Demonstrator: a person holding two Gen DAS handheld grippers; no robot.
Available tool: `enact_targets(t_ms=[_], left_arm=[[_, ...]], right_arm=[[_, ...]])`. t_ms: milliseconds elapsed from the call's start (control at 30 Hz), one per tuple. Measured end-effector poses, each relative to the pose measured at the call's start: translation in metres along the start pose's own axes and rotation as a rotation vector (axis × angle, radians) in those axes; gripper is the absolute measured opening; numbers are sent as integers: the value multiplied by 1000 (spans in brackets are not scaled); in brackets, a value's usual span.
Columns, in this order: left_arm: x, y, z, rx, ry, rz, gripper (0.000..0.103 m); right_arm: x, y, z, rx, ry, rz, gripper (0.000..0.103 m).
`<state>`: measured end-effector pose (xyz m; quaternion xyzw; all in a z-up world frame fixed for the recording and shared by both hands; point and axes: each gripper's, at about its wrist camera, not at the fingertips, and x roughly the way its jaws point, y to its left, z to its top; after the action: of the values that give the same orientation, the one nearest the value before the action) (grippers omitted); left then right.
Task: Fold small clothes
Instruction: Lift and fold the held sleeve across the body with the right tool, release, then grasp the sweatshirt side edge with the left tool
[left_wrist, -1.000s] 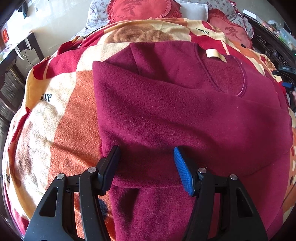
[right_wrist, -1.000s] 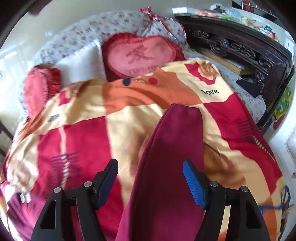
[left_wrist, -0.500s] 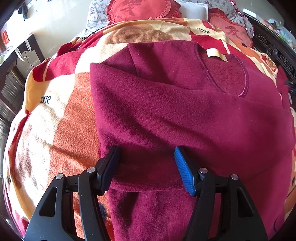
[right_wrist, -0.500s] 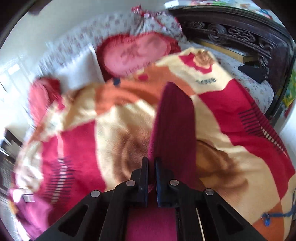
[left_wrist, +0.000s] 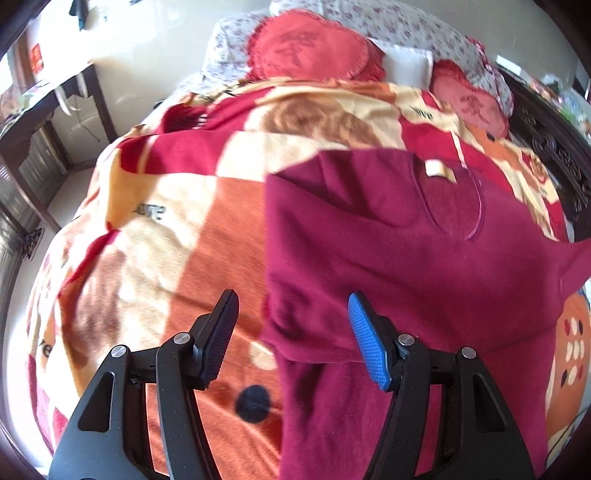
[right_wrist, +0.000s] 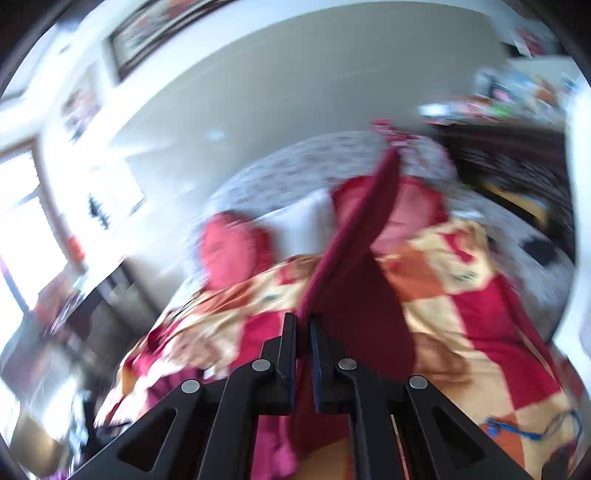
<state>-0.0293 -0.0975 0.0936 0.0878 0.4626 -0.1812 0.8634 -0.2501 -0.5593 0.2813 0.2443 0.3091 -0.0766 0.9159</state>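
Maroon sweater (left_wrist: 424, 258) on blanket (left_wrist: 155, 229), sleeve (right_wrist: 354, 258) in right claw (right_wrist: 303, 332)

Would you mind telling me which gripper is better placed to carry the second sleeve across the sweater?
The right gripper. Its jaws are shut on the sleeve, already raised off the blanket. The left gripper hangs open above the sweater, gripping nothing.

One maroon sweater (left_wrist: 406, 258), one patterned blanket (left_wrist: 166, 240), two red heart cushions (left_wrist: 306, 48), two claws (left_wrist: 291, 332).
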Motion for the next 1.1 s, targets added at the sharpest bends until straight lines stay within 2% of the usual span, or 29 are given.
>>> enact_targets(t_ms=[167,233,300,400,467,533,567,600,633,767,933,1100], left_arm=[[-15,18,3,-54,-33,12,62],[-18,23,3,-67,-40,16,62],[-19,28,3,-77,-43,20,62],[-13,34,2,-100,-22,12,62],[-10,36,0,-112,-5,-5,62],[-9,34,-2,-104,1,-20,62],[-8,32,-2,-90,-2,-25,62],[-7,28,-2,-74,-8,-33,62],[-6,25,-3,-63,-10,-40,62],[11,2,-5,-3,35,-105,62],[32,-27,-6,77,51,-105,62],[49,-34,-4,74,88,-100,62]], right_arm=[[23,99,-24,-189,118,223,6],[49,138,-49,-239,196,318,6],[82,171,-82,-291,286,365,6],[137,196,-140,-296,436,364,6],[184,197,-188,-239,621,340,11],[200,191,-213,-215,688,288,18],[200,189,-219,-220,687,273,24],[196,186,-222,-227,677,261,38],[188,184,-221,-231,664,259,48],[150,173,-207,-235,600,254,48],[114,137,-189,-170,551,219,48],[95,108,-189,-95,525,194,48]])
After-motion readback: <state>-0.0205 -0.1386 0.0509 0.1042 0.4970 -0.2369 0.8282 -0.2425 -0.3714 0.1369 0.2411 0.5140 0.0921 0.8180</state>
